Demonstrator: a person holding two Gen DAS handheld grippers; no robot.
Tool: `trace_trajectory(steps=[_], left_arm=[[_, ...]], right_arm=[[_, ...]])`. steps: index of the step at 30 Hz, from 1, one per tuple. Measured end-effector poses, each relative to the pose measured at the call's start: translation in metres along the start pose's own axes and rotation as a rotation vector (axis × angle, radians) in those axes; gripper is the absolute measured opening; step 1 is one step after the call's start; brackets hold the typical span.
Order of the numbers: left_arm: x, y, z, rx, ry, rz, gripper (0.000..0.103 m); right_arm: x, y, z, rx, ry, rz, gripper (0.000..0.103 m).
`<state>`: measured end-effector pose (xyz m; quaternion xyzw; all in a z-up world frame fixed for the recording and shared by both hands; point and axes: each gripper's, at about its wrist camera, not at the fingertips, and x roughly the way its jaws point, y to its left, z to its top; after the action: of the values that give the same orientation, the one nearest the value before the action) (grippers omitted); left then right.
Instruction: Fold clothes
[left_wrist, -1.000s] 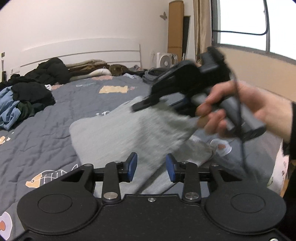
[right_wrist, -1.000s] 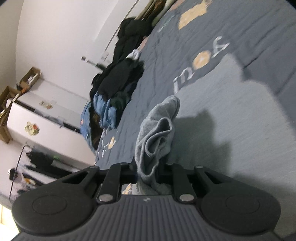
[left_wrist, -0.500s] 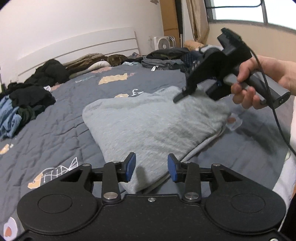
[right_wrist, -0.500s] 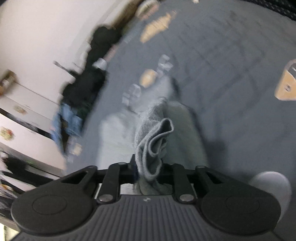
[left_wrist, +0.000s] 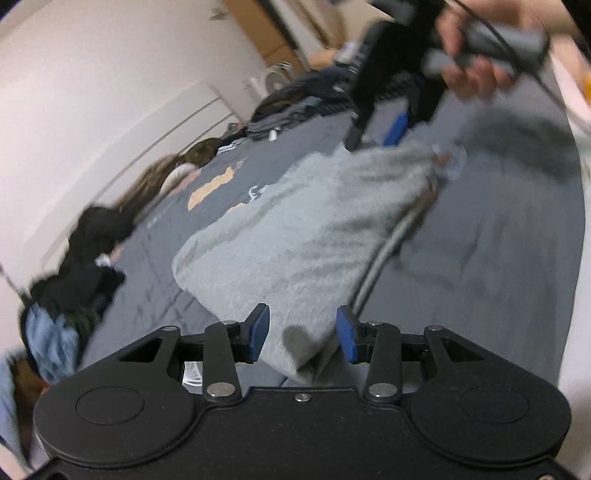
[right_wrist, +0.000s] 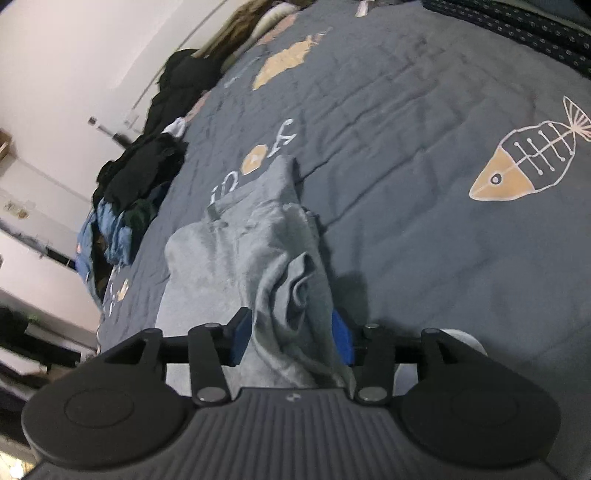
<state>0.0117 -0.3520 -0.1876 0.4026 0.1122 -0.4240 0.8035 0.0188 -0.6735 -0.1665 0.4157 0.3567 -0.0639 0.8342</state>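
One fish print (right_wrist: 524, 166) beside the grey garment (right_wrist: 258, 251), right wrist view only.

You have one grey garment (left_wrist: 295, 236) lying on one dark quilted bedspread (right_wrist: 424, 155), and two grippers in play: the left gripper (left_wrist: 302, 334) and the right gripper (right_wrist: 291, 341). You can count one hand (left_wrist: 476, 70), one pile of dark and blue clothes (right_wrist: 136, 184), one fish-skeleton print (right_wrist: 524, 162) and one small white fan (left_wrist: 271, 79).
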Motion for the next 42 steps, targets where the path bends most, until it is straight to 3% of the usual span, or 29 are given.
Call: trace_trajectory(steps=[6,11,17,22,23,24,25,27,31,34,36,40,42], left_arm=[[0.016,-0.019,-0.005,0.141,0.035,0.090,0.040],[0.026,-0.032,-0.005,0.223,0.014,0.168,0.040],[0.033,-0.050,-0.013,0.381,0.065,0.201,0.040],[0.040,-0.043,-0.011,0.343,0.055,0.253,0.040],[0.041,-0.043,-0.009,0.331,0.047,0.258,0.035],[0.042,-0.043,-0.007,0.319,0.039,0.262,0.020],[0.042,-0.040,-0.005,0.309,0.045,0.262,0.011],[0.042,-0.032,-0.002,0.289,0.070,0.256,0.006],[0.033,-0.011,-0.003,0.255,0.134,0.226,0.006],[0.036,-0.018,-0.007,0.264,0.135,0.200,0.009],[0.042,-0.030,-0.012,0.325,0.145,0.183,0.009],[0.042,-0.036,-0.013,0.338,0.115,0.235,0.012],[0.042,-0.036,-0.009,0.326,0.092,0.260,0.026]], right_arm=[[0.011,0.002,-0.014,-0.042,0.062,-0.014,0.048],[0.010,0.004,-0.019,-0.052,0.067,-0.028,0.048],[0.005,0.009,-0.020,-0.067,0.050,-0.004,0.042],[0.004,0.010,-0.021,-0.072,0.044,0.003,0.030],[0.004,0.011,-0.021,-0.067,0.043,0.010,0.024],[0.003,0.012,-0.020,-0.066,0.041,0.022,0.018],[0.002,0.013,-0.020,-0.060,0.032,0.032,0.016],[-0.001,0.016,-0.020,-0.057,0.014,0.051,0.011],[0.002,0.017,-0.022,-0.081,0.025,0.040,0.009],[0.014,0.013,-0.026,-0.108,0.049,-0.011,0.009],[0.022,0.010,-0.028,-0.117,0.067,-0.040,0.009],[0.018,0.009,-0.026,-0.113,0.073,-0.040,0.013],[0.009,0.012,-0.026,-0.123,0.064,-0.027,0.018]])
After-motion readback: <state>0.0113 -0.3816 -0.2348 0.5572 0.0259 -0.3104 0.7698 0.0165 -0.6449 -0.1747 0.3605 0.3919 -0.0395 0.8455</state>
